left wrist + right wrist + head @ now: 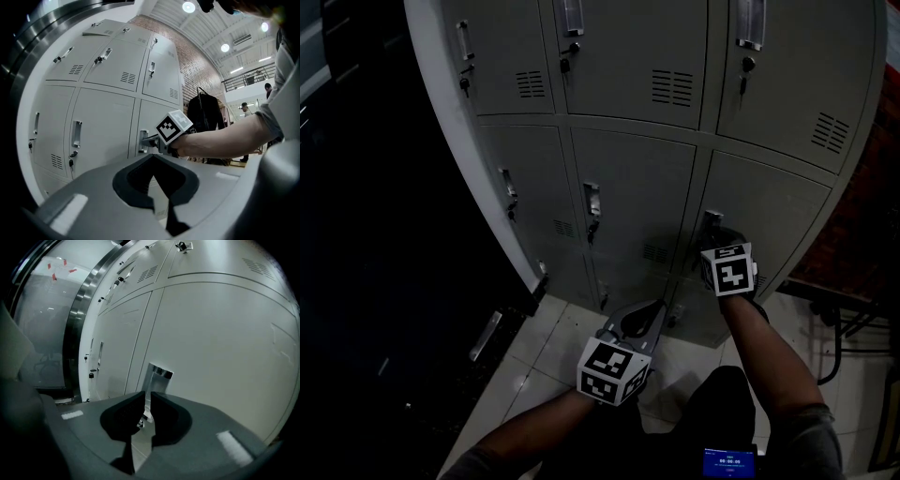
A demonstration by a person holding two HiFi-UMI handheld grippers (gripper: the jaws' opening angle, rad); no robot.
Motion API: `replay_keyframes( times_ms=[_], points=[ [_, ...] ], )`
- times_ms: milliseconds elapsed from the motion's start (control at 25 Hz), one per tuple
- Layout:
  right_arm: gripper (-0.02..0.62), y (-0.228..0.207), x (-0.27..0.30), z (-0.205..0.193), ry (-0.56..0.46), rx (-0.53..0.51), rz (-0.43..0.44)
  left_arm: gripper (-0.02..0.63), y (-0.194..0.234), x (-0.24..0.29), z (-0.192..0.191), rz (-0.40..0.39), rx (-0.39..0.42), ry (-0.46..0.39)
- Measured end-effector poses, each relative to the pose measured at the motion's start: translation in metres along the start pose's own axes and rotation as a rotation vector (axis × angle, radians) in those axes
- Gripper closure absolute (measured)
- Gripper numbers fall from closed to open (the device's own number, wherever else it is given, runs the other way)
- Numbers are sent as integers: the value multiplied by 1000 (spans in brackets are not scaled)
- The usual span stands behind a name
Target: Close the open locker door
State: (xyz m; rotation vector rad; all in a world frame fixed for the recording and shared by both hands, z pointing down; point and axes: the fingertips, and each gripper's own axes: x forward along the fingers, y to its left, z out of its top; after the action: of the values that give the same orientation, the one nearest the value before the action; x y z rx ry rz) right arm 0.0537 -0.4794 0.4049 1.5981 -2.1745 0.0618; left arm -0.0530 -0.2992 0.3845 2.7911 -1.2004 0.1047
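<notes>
A bank of grey lockers [637, 178] stands before me, and every door in view looks level with its neighbours. My right gripper [712, 242] is at the chrome handle [710, 223] of the lower right door [769, 216]. In the right gripper view the jaws [146, 401] stand a thin slit apart, and the handle's strip [158, 376] runs down into that slit. The left gripper view shows the same gripper [149, 139] touching that handle [142, 141]. My left gripper [642, 314] hangs lower, off the lockers, jaws [159, 187] open and empty.
White floor tiles [548, 347] lie at the lockers' foot. A dark glass wall [384, 234] runs along the left. A metal frame [853, 328] stands at the right. A small blue screen [729, 461] sits near my knees. A black bag [204, 112] hangs beyond the lockers.
</notes>
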Motion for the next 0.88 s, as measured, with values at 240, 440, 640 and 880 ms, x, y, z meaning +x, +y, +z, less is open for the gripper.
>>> replay_keyframes(
  times_ms=[240,440,640,880],
  points=[
    [559,11,-57,1,-107,89,120,609,-8,2,6,-20,1,-10],
    [585,20,-143,-15,-208,158,275,609,-38,8,6,-78,8,-12],
    [588,24,-227,-41,-246,190,335,609,-85,13,6,-167,52,12],
    [588,29,-289,-68,-277,217,374,609,-142,9,18,-276,141,6]
  ],
)
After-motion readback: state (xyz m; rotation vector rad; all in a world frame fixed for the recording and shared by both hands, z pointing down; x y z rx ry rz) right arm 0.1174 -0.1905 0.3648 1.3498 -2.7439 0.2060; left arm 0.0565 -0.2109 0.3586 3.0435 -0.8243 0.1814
